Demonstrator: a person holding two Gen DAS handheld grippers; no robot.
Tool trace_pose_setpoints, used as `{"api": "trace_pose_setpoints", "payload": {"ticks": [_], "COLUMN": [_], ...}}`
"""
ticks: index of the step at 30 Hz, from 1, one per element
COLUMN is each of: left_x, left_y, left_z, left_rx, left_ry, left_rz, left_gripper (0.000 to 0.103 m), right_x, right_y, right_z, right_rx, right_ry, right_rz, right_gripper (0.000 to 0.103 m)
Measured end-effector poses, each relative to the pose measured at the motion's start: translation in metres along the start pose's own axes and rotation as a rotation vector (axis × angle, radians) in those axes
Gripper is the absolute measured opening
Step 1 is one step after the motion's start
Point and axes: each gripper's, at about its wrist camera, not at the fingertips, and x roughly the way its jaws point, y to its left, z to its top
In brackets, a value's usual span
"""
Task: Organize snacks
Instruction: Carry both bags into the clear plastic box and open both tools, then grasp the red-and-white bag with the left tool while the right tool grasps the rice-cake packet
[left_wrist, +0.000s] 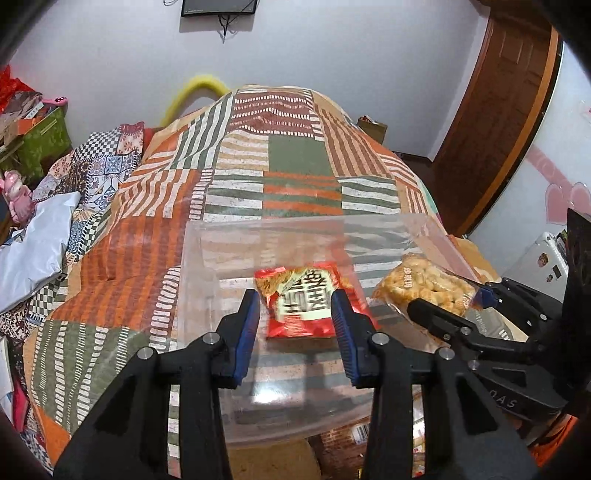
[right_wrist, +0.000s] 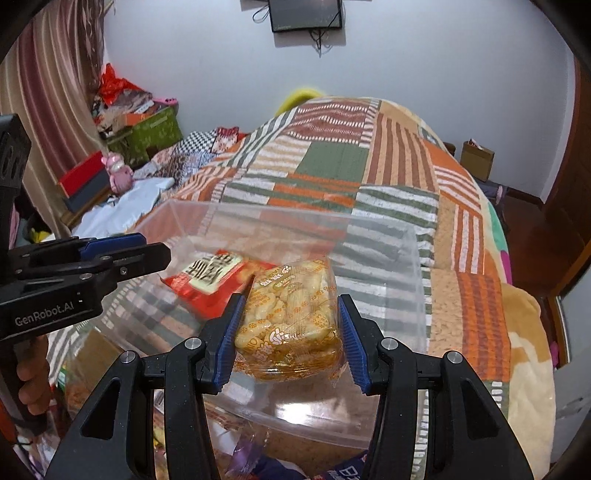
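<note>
A clear plastic bin stands on the patchwork bed cover. A red snack packet lies inside it, slightly blurred. My left gripper is open above the bin, its blue pads on either side of the red packet without touching it; it also shows in the right wrist view. My right gripper is shut on a clear bag of yellow puffed snacks, held over the bin's right side.
The bed with the striped patchwork cover fills the middle. Clutter, boxes and a pink toy lie at the left. More snack packets lie below the bin's near edge. A wooden door is at the right.
</note>
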Motion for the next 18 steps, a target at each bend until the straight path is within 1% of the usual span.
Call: {"api": "trace_pose_setpoints", "payload": {"ticks": [5,7,13,15,18], "left_x": [-0.002,-0.005,-0.022,-0.03,-0.045], "left_y": [-0.005,-0.007,-0.007,-0.006,-0.006], "left_z": [-0.006,-0.008,-0.012,-0.013,-0.016], "left_rx": [0.02,0.023,0.02,0.013,0.011], "left_ry": [-0.003,-0.005,-0.031,-0.045,-0.069], "left_rz": [0.004,0.003,0.013,0.015,0.021], "left_gripper": [0.041,0.044,0.049,0.056,0.058], "right_x": [0.008,0.006,-0.009,-0.019,-0.033], "right_y": [0.006,0.008,0.01,0.01,0.011], "right_z": [-0.003,-0.003,-0.001,-0.002,-0.003], "right_rx": [-0.025,-0.04,-0.045,-0.044,-0.037], "right_ry": [0.031,0.027,0.006,-0.008,-0.031], "right_rz": [-0.012,-0.033,-0.031,-0.032,-0.027], "right_gripper": [0.048,0.048,0.049,0.05,0.054]}}
